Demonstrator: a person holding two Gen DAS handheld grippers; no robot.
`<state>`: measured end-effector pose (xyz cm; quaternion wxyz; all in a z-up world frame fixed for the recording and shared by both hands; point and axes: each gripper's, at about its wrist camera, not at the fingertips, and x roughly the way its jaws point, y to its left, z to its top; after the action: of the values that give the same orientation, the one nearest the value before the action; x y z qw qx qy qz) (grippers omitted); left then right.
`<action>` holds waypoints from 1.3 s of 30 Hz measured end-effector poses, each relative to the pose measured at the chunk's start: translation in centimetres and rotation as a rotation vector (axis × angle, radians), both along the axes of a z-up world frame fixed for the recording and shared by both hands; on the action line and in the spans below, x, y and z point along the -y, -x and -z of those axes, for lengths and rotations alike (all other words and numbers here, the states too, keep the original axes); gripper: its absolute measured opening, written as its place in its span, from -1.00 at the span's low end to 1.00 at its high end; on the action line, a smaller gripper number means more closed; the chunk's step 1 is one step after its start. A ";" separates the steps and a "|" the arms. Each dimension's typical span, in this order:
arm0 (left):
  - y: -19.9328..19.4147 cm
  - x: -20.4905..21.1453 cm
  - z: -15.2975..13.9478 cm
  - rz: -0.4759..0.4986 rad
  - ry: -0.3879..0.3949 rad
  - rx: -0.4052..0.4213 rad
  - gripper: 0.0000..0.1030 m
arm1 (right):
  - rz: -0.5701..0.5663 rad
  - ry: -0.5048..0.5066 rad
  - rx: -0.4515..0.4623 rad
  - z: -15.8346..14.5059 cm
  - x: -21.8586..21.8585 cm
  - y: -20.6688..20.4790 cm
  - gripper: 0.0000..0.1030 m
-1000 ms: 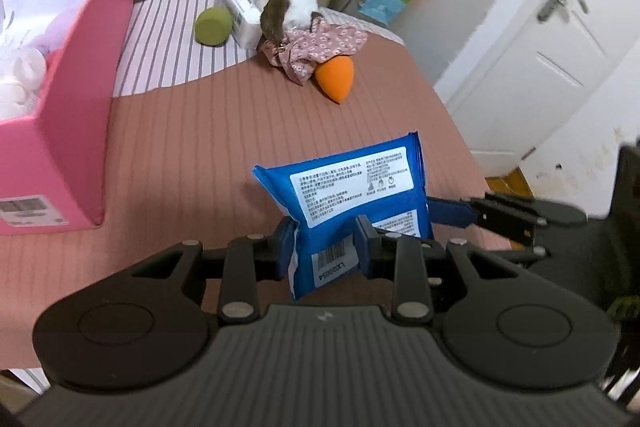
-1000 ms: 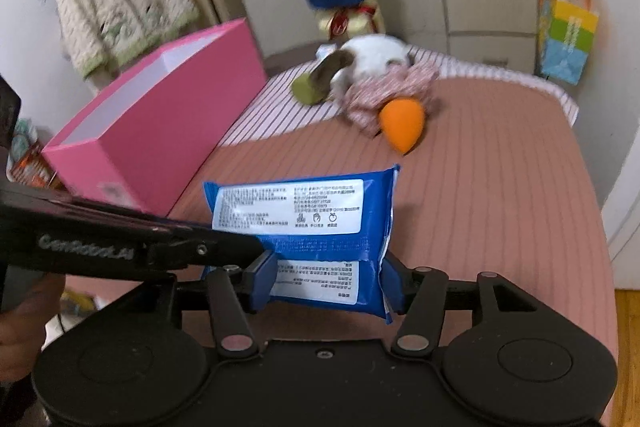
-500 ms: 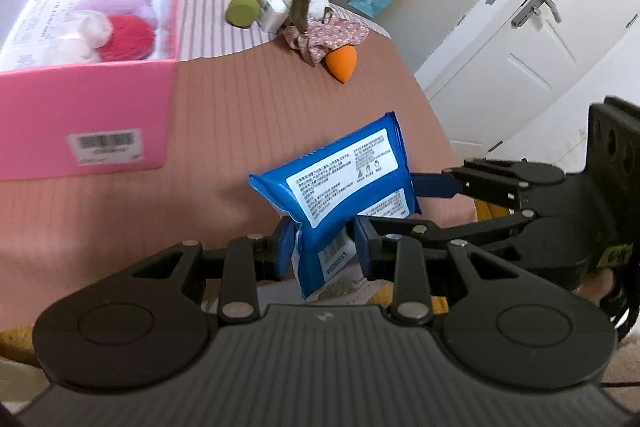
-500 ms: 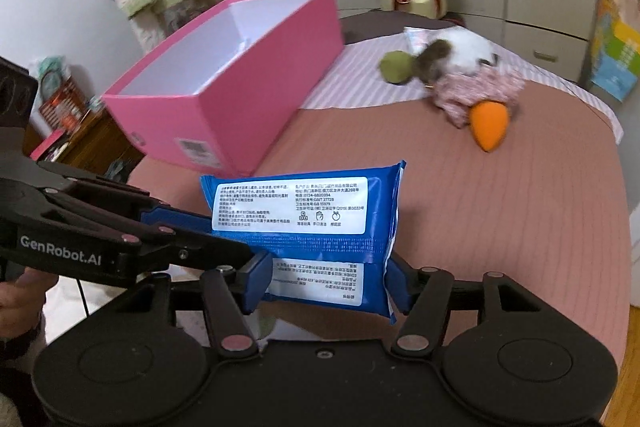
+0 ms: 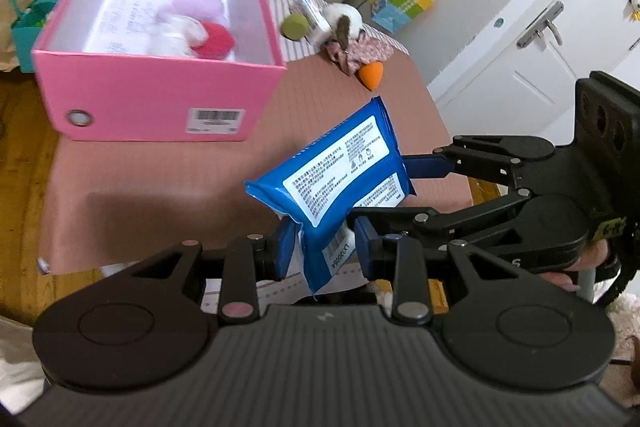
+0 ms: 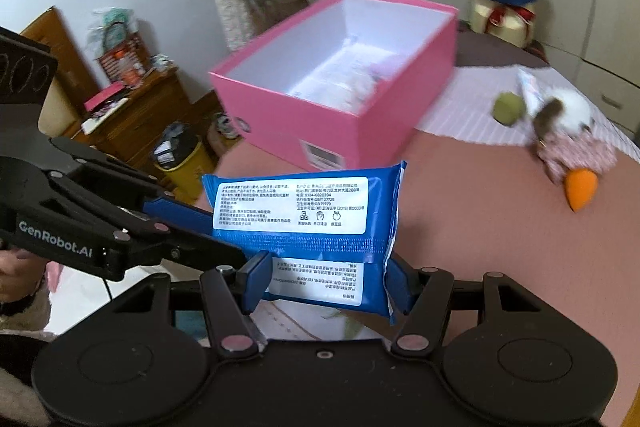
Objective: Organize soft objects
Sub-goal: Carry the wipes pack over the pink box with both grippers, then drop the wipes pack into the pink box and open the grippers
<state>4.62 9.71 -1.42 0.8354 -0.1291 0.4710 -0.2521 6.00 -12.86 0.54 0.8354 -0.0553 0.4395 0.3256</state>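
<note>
Both grippers have the blue wipes pack point(image 5: 336, 171) up in the air, clear of the brown bed point(image 5: 160, 187), right in the middle of each frame. The left gripper point(image 5: 322, 247) has its jaws closed on the pack's lower end, by the barcode; the right gripper point(image 6: 326, 283) has its jaws pinched across the bottom edge, below the white label. So it's a two-handed carry, and I'd say this is the transport step, heading for the pink box point(image 5: 160, 107) at upper left of the left view.

Next move, I reckon: swing the pack over the box's open top, lower it in, and let both sets of jaws open. One gripper may need to let go first.

Inside the box there's something red and something pale pink, too blurred to name. Further back a green ball point(image 5: 294, 27), a plush toy point(image 5: 344, 27) and an orange sponge point(image 5: 370, 75) wait on the bed. The pack's underside is hidden.
</note>
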 end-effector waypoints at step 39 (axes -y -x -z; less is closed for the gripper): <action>-13.3 -7.8 -1.4 -0.271 -0.040 0.174 -0.41 | -0.239 -0.152 0.080 -2.0 -9.0 -19.9 0.32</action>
<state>17.95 17.52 0.00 0.9019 -0.1523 0.3800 -0.1379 25.86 -3.87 2.56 0.8092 -0.0565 0.3703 0.4527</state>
